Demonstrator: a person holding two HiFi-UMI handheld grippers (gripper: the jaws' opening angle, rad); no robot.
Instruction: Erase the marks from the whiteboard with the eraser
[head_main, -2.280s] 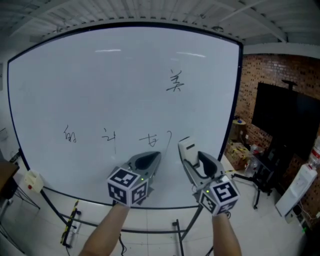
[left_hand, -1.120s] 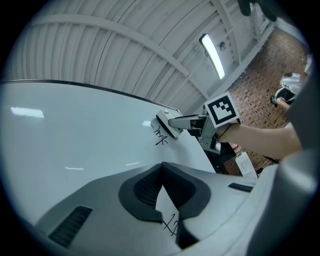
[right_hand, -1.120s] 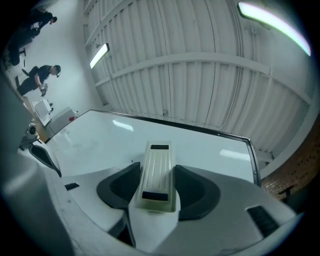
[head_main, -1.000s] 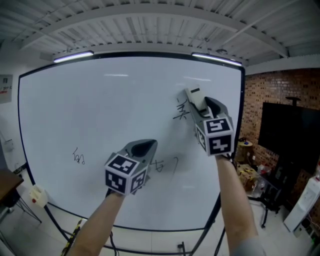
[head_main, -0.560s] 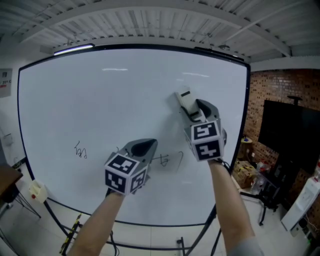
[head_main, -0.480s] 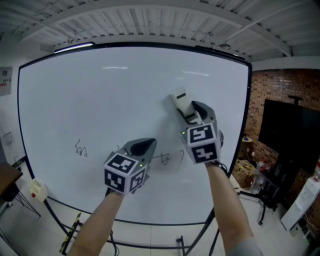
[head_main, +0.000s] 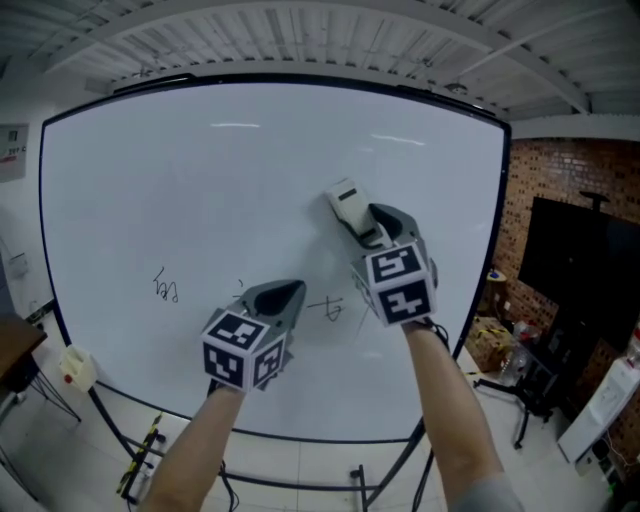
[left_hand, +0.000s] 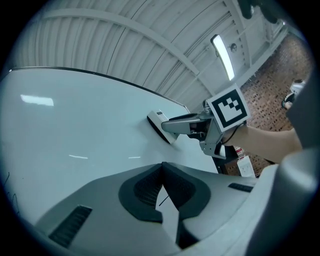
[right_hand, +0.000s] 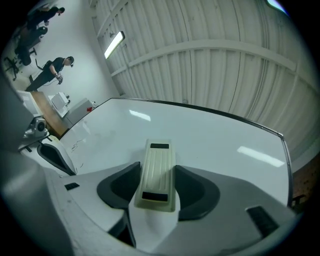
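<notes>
The whiteboard (head_main: 200, 190) fills the head view. A cream eraser (head_main: 344, 204) lies flat against it at centre, and my right gripper (head_main: 366, 228) is shut on it. No mark shows around the eraser. Black marks remain lower down: one at the left (head_main: 165, 287), one (head_main: 330, 309) between the grippers. My left gripper (head_main: 284, 294) is shut on nothing and hovers near the lower marks, hiding part of one. The right gripper view shows the eraser (right_hand: 157, 172) clamped between the jaws, its far end on the board (right_hand: 215, 142). In the left gripper view the eraser (left_hand: 161, 127) touches the board.
A brick wall and a black screen (head_main: 572, 262) stand to the right, with clutter on the floor below. The board's stand legs (head_main: 395, 470) reach toward me. A white box (head_main: 75, 372) sits at the lower left. People (right_hand: 55, 67) are far off at the left.
My right gripper rose with the eraser from the board's lower edge to the upper mark. That mark is gone now. The eraser then slid a little to the left. The left gripper stayed low.
</notes>
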